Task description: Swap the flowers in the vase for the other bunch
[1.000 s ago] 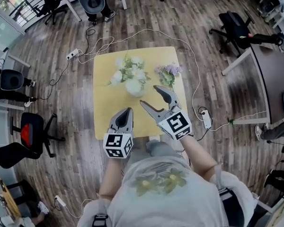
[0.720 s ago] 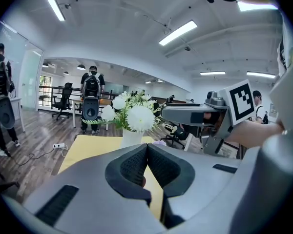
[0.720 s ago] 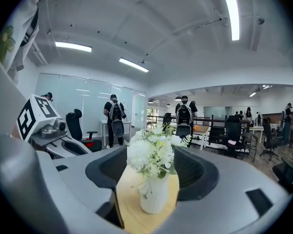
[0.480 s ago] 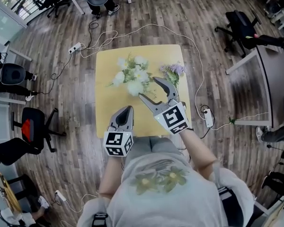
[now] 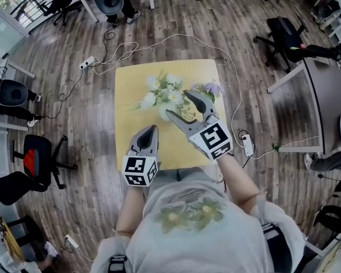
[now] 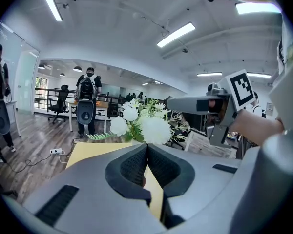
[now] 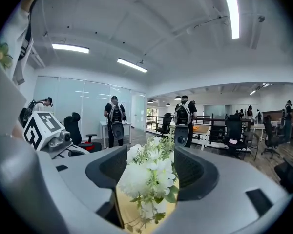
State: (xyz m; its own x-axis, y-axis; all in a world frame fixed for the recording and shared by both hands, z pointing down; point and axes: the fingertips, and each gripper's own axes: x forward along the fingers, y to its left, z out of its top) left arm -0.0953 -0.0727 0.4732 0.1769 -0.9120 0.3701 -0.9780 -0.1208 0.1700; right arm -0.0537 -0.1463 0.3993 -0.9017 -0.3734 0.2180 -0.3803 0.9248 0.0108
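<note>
Right jaws: spread wide on the right gripper (image 5: 177, 103), and we've got the white flowers (image 5: 161, 94) framed between them, no contact showing.
Left jaws: pressed together on the left gripper (image 5: 152, 129), nothing in them.
Right arm: stretched out over the yellow table (image 5: 128, 124), angled left.
Left arm: low, at the near edge.
Purple bunch (image 5: 208, 89): lying just right of the white flowers.
Change: the right gripper has closed in on the white flowers; the left hasn't budged.
</note>
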